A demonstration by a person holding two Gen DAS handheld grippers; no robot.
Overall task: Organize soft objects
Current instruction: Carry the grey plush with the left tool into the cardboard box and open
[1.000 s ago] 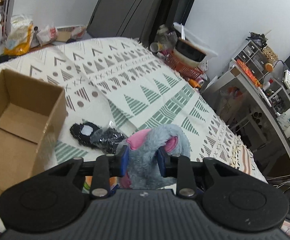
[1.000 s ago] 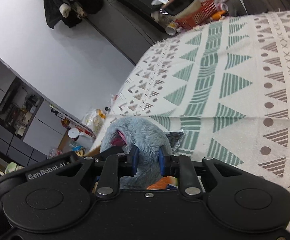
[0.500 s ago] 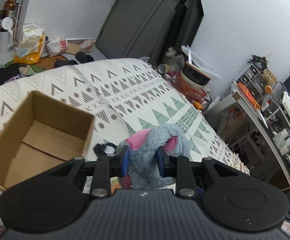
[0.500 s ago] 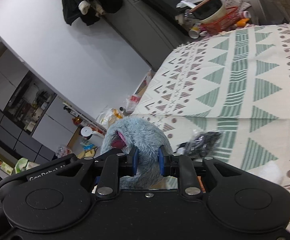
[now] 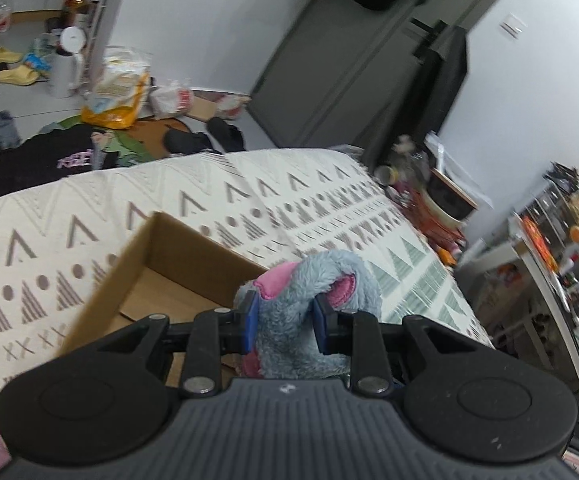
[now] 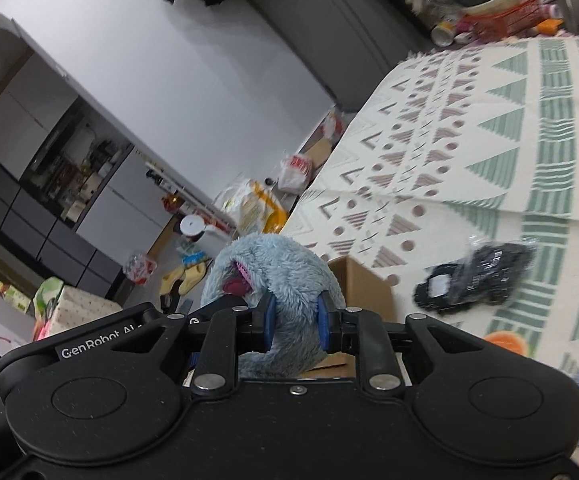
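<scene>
A blue-grey plush toy with pink ear linings is held up above the bed by both grippers. My left gripper is shut on it, its blue pads pressing the fur from both sides. My right gripper is shut on another part of the same plush toy. An open, empty cardboard box stands on the patterned bedspread, just below and left of the toy; its corner shows behind the toy in the right wrist view. A black soft item in clear wrap lies on the bedspread to the right of the box.
An orange item lies near the bed's front edge. Clothes, bags and yellow slippers litter the floor beyond the bed. A cluttered shelf unit and a red basket stand past the bed's far side.
Both grippers have risen with the plush toy and shifted toward the box, which now sits directly under the toy. The black wrapped item has dropped out of the left wrist view.
</scene>
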